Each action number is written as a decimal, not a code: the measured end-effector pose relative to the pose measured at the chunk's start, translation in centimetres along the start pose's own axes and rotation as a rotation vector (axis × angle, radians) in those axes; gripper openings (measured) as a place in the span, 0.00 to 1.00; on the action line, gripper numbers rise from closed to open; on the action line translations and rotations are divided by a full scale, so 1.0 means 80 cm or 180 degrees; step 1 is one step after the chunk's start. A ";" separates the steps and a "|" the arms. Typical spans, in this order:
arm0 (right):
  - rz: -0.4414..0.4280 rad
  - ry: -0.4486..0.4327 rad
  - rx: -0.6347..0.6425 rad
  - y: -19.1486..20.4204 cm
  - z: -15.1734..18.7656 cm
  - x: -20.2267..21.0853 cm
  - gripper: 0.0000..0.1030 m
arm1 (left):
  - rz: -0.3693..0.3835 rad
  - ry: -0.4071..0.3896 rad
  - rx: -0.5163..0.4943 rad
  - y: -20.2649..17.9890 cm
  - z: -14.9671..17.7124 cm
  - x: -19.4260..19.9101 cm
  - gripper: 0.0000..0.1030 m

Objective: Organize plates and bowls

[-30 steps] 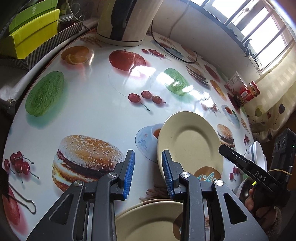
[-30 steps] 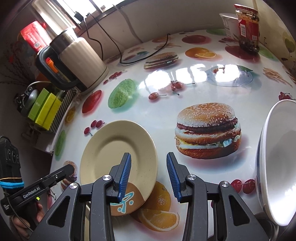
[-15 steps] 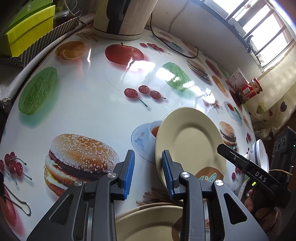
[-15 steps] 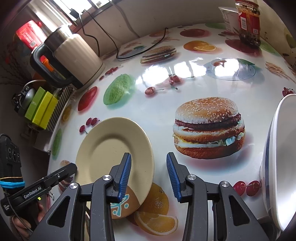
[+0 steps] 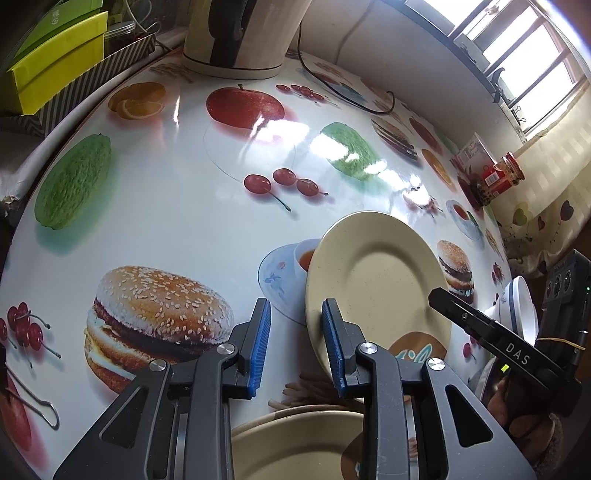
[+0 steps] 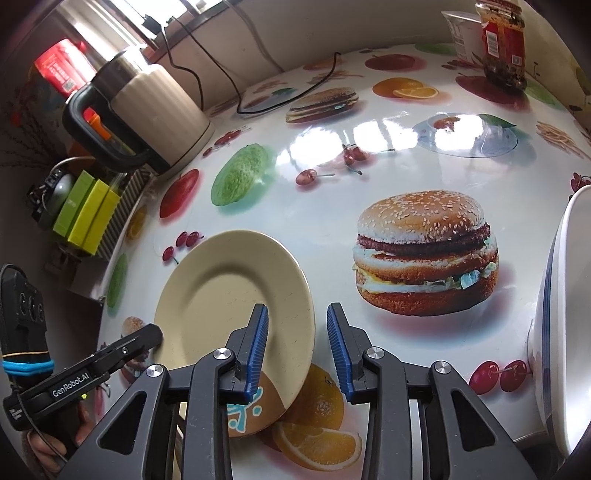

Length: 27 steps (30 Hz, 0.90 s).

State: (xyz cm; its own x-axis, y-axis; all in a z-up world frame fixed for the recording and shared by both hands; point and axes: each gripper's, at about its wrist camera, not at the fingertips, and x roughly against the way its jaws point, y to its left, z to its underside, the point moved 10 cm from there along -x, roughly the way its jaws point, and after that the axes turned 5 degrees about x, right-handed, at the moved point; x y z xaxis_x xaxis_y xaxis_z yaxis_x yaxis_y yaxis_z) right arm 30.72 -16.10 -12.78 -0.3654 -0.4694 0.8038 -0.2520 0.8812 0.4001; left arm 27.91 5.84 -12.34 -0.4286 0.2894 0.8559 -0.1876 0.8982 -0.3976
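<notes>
A cream plate (image 5: 376,280) lies on the food-print tablecloth (image 5: 166,221), between my two grippers. My left gripper (image 5: 295,349) hovers at the plate's left rim. That rim lies just inside the right blue pad; the jaws are closing and do not pinch it. In the right wrist view the same plate (image 6: 221,295) has its right rim between the closing jaws of my right gripper (image 6: 297,354), with the pads not pressing on it. More cream plates (image 5: 295,446) sit stacked under the left gripper. A white bowl with a blue rim (image 6: 565,314) stands at the right.
A cream kettle (image 6: 155,110) with its cable stands at the far edge, beside yellow-green boxes (image 5: 55,70). A red-labelled jar (image 6: 502,44) and a white tub (image 6: 461,33) are at the far right. A binder clip (image 5: 33,402) lies near the left edge.
Both grippers' jaws have narrowed slightly. Each has edged a little closer over its side of the plate. The plate itself has not moved.
</notes>
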 end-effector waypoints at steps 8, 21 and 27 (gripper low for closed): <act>-0.0030 0.0029 0.0012 0.002 0.003 -0.003 0.20 | -0.0067 -0.0038 -0.0096 -0.009 0.001 -0.001 0.19; -0.0038 0.0029 0.0007 0.002 0.004 -0.002 0.20 | -0.0158 -0.0099 -0.0217 -0.015 0.001 0.000 0.10; -0.0053 0.0026 -0.0003 0.002 0.004 -0.001 0.19 | -0.0165 -0.0102 -0.0228 -0.016 0.003 0.001 0.10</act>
State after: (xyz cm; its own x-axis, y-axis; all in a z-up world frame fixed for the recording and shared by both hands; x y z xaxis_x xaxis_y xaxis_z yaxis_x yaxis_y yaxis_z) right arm 30.40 -15.92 -12.91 -0.3539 -0.4837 0.8005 -0.2572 0.8732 0.4139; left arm 27.94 4.67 -11.86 -0.4482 0.2323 0.8632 -0.1469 0.9334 -0.3274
